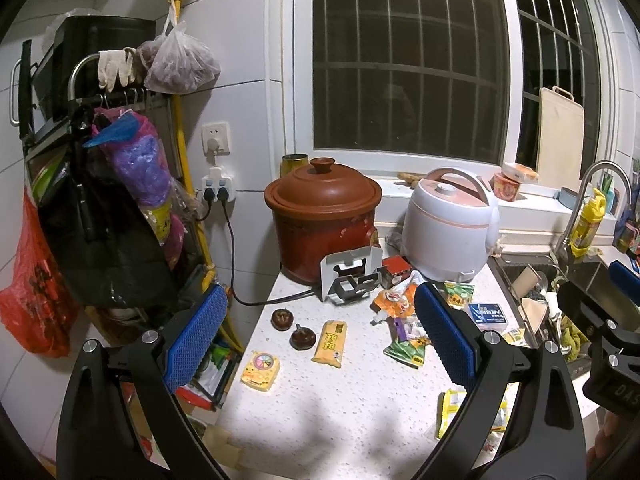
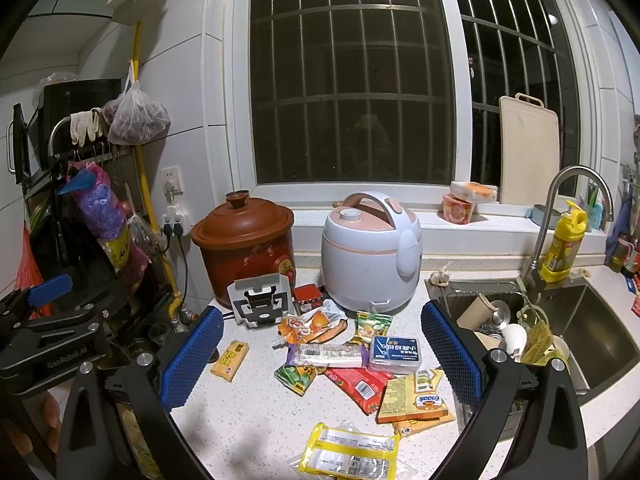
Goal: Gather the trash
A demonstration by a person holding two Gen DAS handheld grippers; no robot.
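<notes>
Snack wrappers litter the white speckled counter point(image 2: 248, 412). The right wrist view shows a yellow clear wrapper point(image 2: 348, 454) nearest, a red packet point(image 2: 360, 386), an orange Enaak packet point(image 2: 416, 398), a blue-white box point(image 2: 394, 354), a purple-white wrapper point(image 2: 326, 356) and a small yellow bar point(image 2: 230, 360). The left wrist view shows that yellow bar point(image 1: 330, 344), a yellow cartoon packet point(image 1: 260, 371) and two dark fruit husks point(image 1: 290, 327). My left gripper point(image 1: 320, 344) and right gripper point(image 2: 320, 358) both hover open above the counter, holding nothing.
A brown clay pot point(image 2: 244, 248) and a white rice cooker point(image 2: 370, 250) stand at the back, a phone stand point(image 2: 260, 300) before them. A sink point(image 2: 592, 332) with dishes lies right. Bags hang on a rack point(image 1: 104, 208) at left.
</notes>
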